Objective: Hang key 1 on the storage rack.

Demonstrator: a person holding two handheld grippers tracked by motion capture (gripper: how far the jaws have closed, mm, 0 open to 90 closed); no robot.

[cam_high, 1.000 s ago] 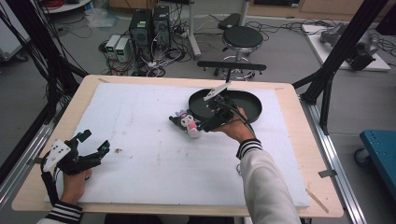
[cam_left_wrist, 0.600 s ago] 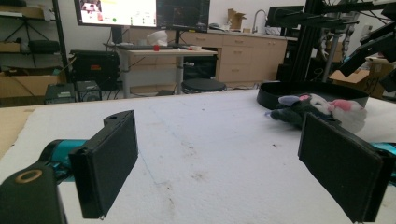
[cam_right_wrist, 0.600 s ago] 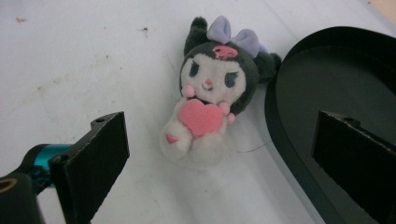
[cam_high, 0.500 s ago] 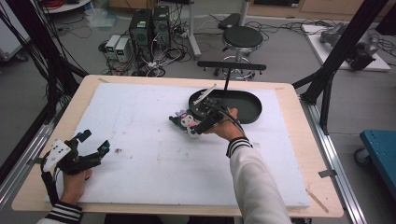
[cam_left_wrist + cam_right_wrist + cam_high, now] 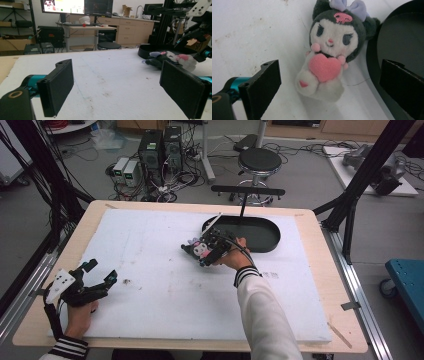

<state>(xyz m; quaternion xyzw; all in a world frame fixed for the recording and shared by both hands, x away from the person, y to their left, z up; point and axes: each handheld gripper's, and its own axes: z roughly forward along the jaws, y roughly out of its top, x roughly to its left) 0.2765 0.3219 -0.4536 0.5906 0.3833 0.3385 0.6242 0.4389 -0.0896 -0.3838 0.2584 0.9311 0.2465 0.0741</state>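
Note:
A small plush toy (image 5: 332,52) with a dark head, a purple bow and a pink heart lies on its back on the white board, just left of the black oval tray (image 5: 402,42). My right gripper (image 5: 331,70) is open above it, one jaw on each side, and neither jaw touches it. From above, the right gripper (image 5: 214,246) hovers over the toy (image 5: 196,249) beside the tray (image 5: 265,237). Near the table's front left corner my left gripper (image 5: 100,271) is open and holds nothing. In the left gripper view (image 5: 117,75), the toy (image 5: 172,57) lies far off.
A white foam board (image 5: 165,295) covers most of the wooden table (image 5: 320,235). It carries a few small dark stains (image 5: 125,281). Beyond the far edge are a stool (image 5: 260,160), computer cases (image 5: 160,147) and floor cables. Black frame posts (image 5: 360,185) stand at both sides.
My right hand and gripper have shifted left from over the tray's edge to above the toy. The toy has hardly moved. The left gripper has stayed put.

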